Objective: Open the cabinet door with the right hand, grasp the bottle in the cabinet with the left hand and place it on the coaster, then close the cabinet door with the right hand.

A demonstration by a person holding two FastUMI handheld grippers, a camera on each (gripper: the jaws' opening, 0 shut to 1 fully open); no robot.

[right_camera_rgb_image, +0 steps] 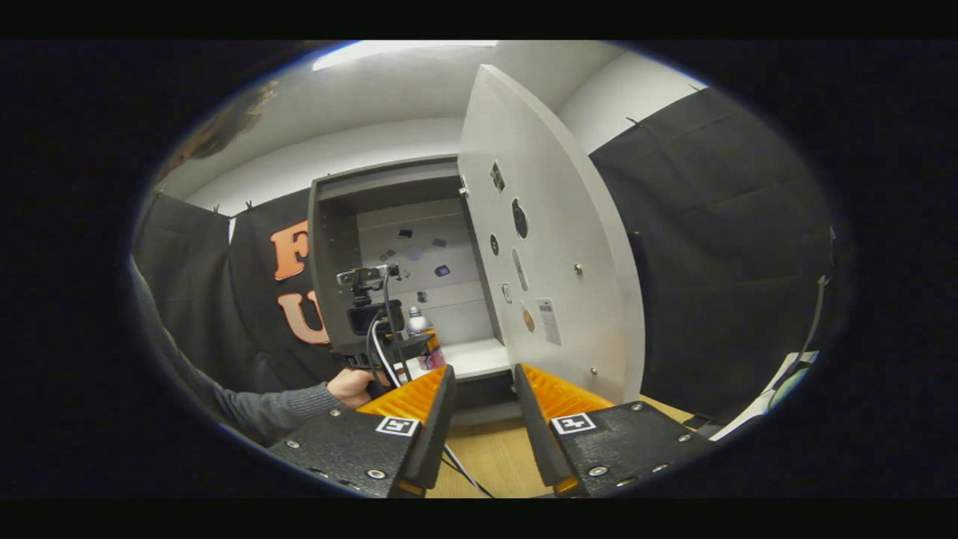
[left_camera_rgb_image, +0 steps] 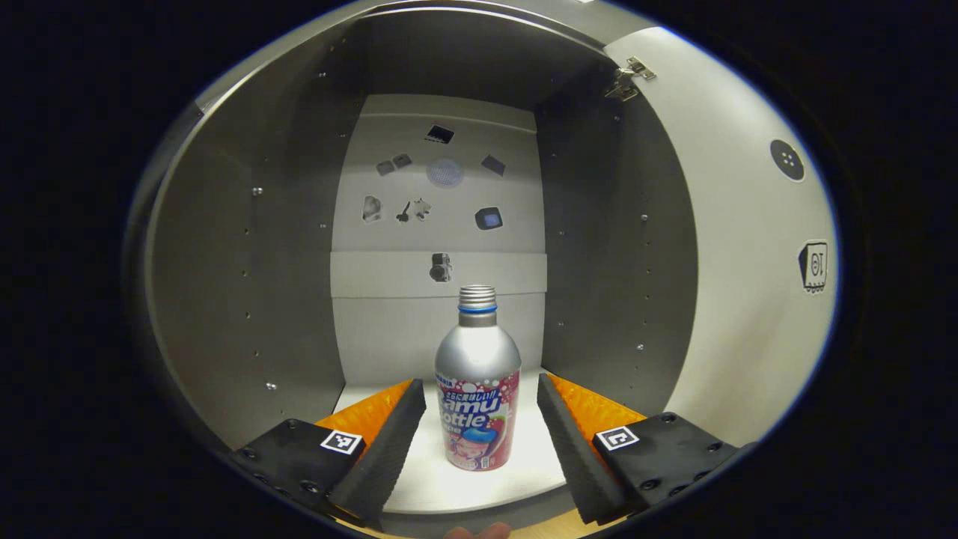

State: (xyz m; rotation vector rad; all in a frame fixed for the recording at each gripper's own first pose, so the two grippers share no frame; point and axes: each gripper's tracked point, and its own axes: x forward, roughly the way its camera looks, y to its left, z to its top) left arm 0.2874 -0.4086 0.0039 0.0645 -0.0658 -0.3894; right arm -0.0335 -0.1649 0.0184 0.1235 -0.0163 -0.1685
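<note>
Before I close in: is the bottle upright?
Upright. In the left gripper view the bottle stands on the cabinet floor, neck up, between the open left claw.

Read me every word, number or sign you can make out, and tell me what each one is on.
Bottle: its label carries large print that partly wraps out of sight; I do not read labels out.
Cabinet door, door stickers: pictograms, any text is too small to read.
Back-wall stickers: small pictures, no legible words.
White door sticker: too blurred to read.
</note>
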